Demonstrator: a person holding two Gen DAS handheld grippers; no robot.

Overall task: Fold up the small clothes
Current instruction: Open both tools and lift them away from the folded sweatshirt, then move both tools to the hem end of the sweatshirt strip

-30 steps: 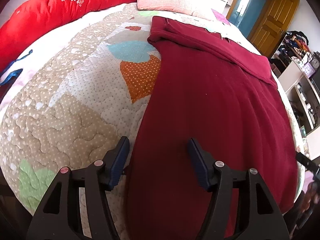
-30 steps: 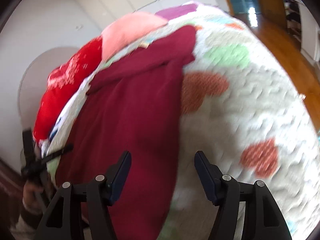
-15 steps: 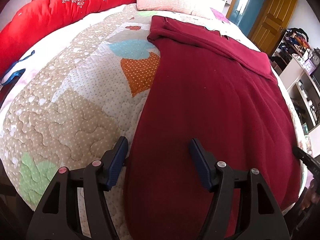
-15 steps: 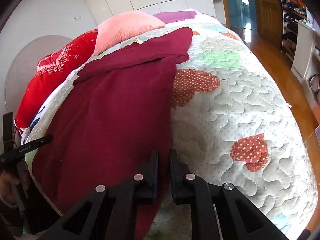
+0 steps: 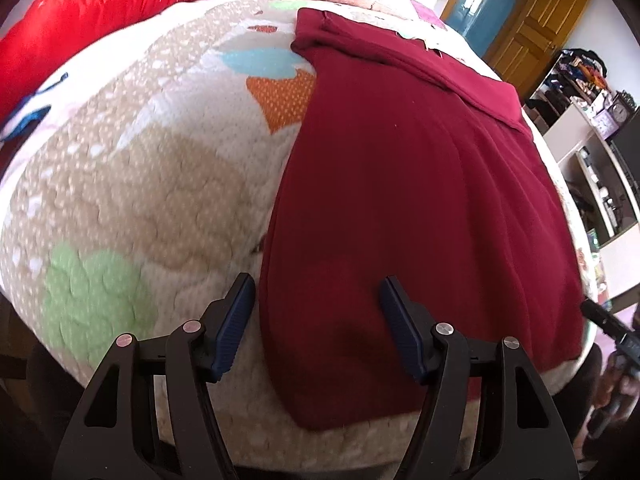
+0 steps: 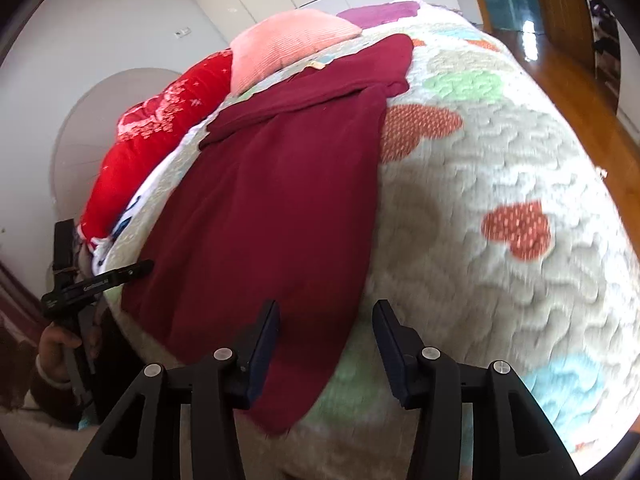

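A dark red garment (image 5: 400,180) lies flat on the quilted bed, its far end folded over near the pillow. My left gripper (image 5: 316,292) hovers over the garment's near left corner. Its jaws are opening, the cloth edge lies below them and the pads do not press on it. In the right wrist view the same garment (image 6: 272,200) runs away from me. My right gripper (image 6: 327,312) hangs over its near right edge with jaws opening and nothing pinched. The left gripper (image 6: 96,280) also shows at the bed's left side, held by a hand (image 6: 60,344).
A patchwork quilt (image 5: 140,168) with hearts covers the bed. A red duvet (image 5: 100,12) and a pink pillow (image 6: 288,44) sit at the far end. Shelves (image 5: 592,148) and a wooden door (image 5: 536,28) stand to the right, with a wooden floor (image 6: 580,92) beyond.
The right gripper was open, snapped shut half a second ago, and stands open again. Both views have drawn back toward the near bed edge, so the garment's near hem shows.
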